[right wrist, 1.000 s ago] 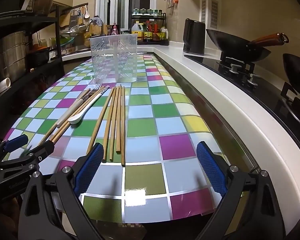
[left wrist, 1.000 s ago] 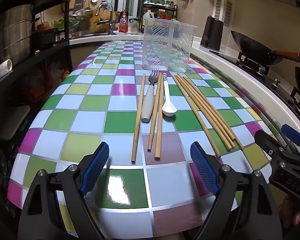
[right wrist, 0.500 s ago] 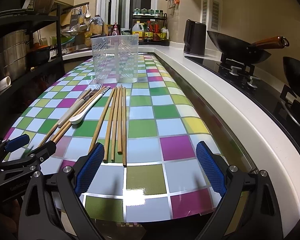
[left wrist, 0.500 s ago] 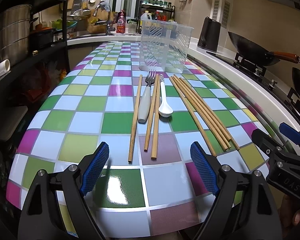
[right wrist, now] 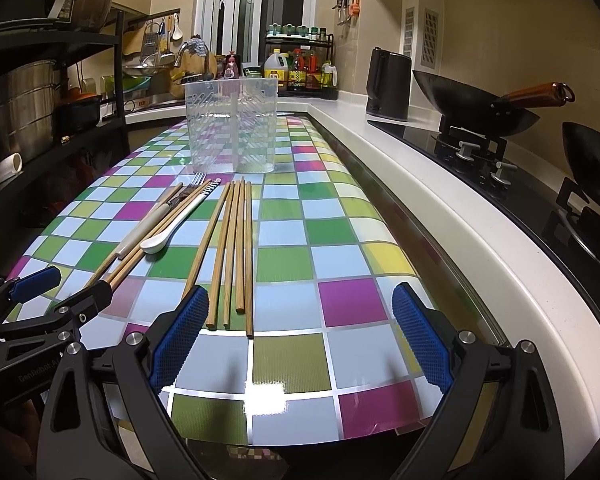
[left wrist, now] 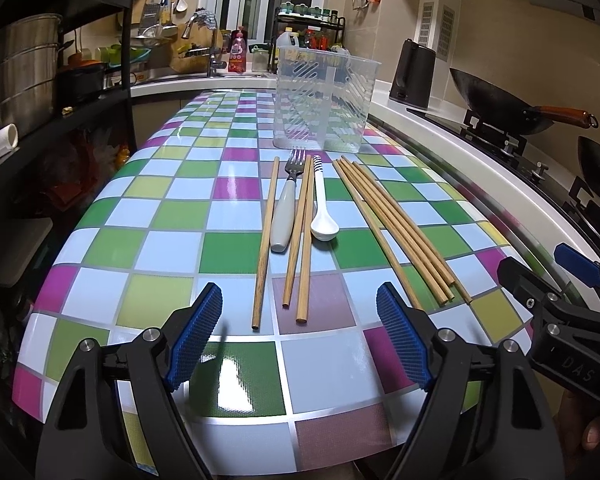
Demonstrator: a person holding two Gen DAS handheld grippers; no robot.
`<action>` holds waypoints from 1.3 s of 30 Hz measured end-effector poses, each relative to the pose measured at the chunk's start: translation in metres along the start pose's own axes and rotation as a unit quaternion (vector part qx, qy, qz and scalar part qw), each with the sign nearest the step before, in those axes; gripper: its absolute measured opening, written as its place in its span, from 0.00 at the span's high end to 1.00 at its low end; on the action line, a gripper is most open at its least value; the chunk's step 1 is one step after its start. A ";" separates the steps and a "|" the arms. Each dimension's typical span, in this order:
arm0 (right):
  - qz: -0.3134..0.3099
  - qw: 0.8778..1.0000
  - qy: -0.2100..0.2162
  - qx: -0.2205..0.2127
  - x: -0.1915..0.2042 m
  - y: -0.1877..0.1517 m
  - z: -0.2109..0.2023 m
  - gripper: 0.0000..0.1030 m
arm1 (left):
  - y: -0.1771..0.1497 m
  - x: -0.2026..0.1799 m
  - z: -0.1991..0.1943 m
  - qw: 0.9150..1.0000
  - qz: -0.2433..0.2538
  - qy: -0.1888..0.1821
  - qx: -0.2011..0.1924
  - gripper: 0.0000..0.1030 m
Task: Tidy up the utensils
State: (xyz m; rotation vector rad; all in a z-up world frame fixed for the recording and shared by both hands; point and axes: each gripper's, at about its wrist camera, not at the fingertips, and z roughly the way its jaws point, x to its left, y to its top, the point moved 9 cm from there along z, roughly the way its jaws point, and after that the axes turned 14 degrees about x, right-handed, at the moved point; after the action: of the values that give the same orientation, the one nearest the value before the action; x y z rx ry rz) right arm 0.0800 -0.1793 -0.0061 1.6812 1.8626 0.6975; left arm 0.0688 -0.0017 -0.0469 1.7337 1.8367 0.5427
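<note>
- Utensils first, from the left wrist view: a fork, a white spoon, three loose chopsticks and a bundle of chopsticks all lie flat on the checkered tabletop, just ahead of the left tool.
- Left tool is spread wide and holds nothing; the near chopstick ends sit just beyond the gap between its blue pads.
- Clear holder stands farther ahead, past the utensil tips, and looks empty, so I'd call the sorting not yet started.
- Compared with a second back, this view has edged forward: the chopstick ends sit closer to the pads, and the holder looms larger.
- Off to the right edge, the right tool pokes into view.
- Now the right wrist view: the right tool is also wide apart and empty.
- Bundle of chopsticks runs straight ahead, its near ends just beside the left pad; the fork and white spoon lie ahead to the left, with the clear holder beyond.
- Against the earlier frame, this tool has crept in too; the bundle's ends now reach the pad.
- Everything remains to be moved, by my read.
</note>
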 end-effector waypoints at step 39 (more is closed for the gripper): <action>-0.005 1.000 0.004 -0.004 0.008 0.002 -0.005 0.13 | 0.002 -0.003 -0.002 1.000 0.001 -0.007 -0.006 0.29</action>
State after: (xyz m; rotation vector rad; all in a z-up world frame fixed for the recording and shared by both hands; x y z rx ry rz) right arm 0.0772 -0.1712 -0.0017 1.6664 1.8700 0.7066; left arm 0.0689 -0.0047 -0.0439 1.7263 1.8191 0.5412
